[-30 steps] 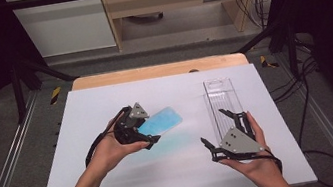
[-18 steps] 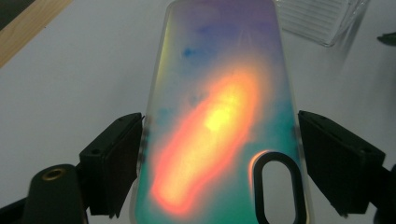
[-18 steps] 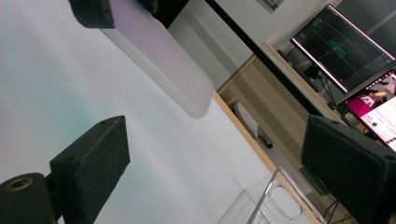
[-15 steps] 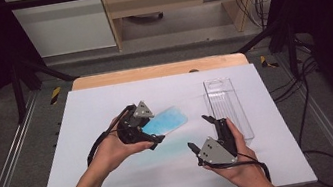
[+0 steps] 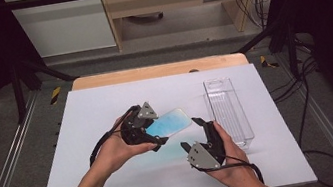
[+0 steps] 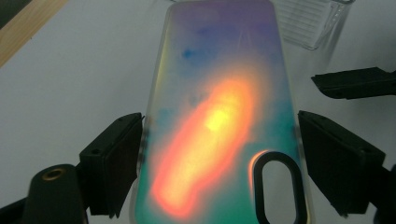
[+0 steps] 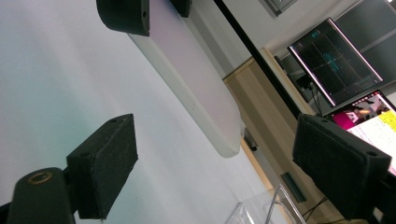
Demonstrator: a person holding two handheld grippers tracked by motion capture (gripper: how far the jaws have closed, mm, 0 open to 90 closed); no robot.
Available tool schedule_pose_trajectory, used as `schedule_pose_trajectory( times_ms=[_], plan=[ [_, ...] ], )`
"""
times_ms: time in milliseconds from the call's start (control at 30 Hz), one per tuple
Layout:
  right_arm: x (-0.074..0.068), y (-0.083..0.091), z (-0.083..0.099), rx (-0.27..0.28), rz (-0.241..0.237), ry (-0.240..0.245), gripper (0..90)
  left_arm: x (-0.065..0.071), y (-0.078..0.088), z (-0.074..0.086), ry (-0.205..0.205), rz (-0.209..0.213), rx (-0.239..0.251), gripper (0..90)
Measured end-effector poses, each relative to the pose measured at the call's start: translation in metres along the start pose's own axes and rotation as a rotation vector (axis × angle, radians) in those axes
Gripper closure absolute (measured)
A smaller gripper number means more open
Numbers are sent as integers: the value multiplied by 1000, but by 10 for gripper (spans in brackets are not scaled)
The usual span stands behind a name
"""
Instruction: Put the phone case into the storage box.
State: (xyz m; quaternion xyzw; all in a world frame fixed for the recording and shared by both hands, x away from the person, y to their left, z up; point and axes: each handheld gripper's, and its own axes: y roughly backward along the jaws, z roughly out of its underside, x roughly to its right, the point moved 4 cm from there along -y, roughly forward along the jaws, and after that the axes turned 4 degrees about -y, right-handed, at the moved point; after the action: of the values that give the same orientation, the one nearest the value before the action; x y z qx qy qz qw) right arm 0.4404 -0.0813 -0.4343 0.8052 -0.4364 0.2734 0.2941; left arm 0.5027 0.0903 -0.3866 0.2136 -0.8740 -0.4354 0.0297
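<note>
High view: white table top (image 5: 107, 113) with a wooden strip along the far edge. Left gripper (image 5: 157, 136) held in the left hand (image 5: 115, 152) near the middle of the table, pointed right, jaws clamped on the near end of an iridescent blue-green phone case (image 5: 171, 122). Case lifted off the surface and angled toward the far right. Right gripper (image 5: 192, 135) held in the right hand (image 5: 226, 165) just right of centre, jaws spread wide with nothing between them, tips close to the case's right end but apart from it. Clear plastic tray (image 5: 228, 111) lying lengthwise on the right part of the table, just beside the right gripper. Cables and dark frame posts off the right edge.

Left gripper view: phone case (image 6: 219, 112) seen from close up, glowing orange-yellow in the middle over blue and teal, oval camera cut-out at lower right. Black jaws pressed against its two long edges. One jaw of the right gripper (image 6: 355, 83) at the right edge; corner of the clear tray (image 6: 310, 23) at the top.

Right gripper view: own jaws wide apart, empty. Case (image 7: 196, 88) seen edge-on ahead, pale, held at the top by the left gripper (image 7: 140, 9). Two lit monitors (image 7: 345, 70) beyond the table; rim of the tray (image 7: 271, 205) at the bottom.
</note>
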Motion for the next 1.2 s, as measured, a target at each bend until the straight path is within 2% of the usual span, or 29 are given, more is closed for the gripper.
schedule_pose_trajectory(
  times_ms=[200,500,600,867,900,1200],
  plan=[
    [-3,-3,-3,-1,11,47,176,5,3,-5,-11,6,3,163],
    [-5,-5,-7,-3,21,74,199,9,5,-10,-29,12,1,163],
    [-6,-5,-8,-6,29,98,220,9,5,-11,-29,13,3,163],
    [-8,-6,-12,-7,26,123,268,12,6,-13,-35,16,4,163],
    [-8,-7,-13,3,28,139,280,12,7,-13,-36,17,4,163],
    [-8,-5,-14,1,35,157,303,12,8,-13,-35,15,2,163]
  ],
)
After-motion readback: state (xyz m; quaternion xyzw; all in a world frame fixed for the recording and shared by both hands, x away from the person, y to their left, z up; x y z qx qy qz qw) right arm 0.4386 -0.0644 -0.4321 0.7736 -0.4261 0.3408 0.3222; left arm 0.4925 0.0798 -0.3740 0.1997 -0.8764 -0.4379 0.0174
